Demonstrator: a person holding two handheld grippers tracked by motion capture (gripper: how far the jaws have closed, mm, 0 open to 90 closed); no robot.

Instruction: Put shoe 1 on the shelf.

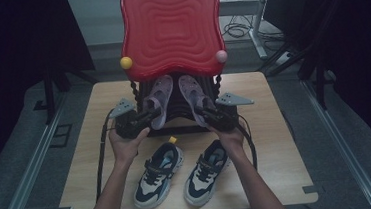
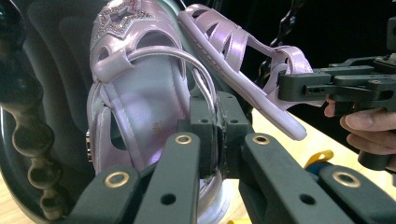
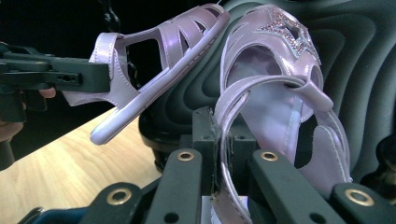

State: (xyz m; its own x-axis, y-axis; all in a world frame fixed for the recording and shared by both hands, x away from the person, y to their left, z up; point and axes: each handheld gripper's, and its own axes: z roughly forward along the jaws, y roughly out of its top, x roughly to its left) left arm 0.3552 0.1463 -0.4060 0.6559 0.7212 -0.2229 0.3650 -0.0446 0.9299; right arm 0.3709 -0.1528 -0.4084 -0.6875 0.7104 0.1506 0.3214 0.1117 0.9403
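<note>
Two lilac sandals lean on the black lower shelf of a red-topped rack. My left gripper is shut on the heel strap of the left sandal. The left gripper view shows that gripper pinching the thin strap of this sandal, which has a glitter star on its toe. My right gripper is shut on the heel strap of the right sandal. In the right gripper view the strap of that sandal sits between the jaws of this gripper. Each gripper view also shows the other sandal lifted at its heel.
A pair of dark and white sneakers stands on the wooden table in front of the rack, between the person's forearms. The rack's red wavy top overhangs the sandals, with a yellow ball and a pink ball at its corners.
</note>
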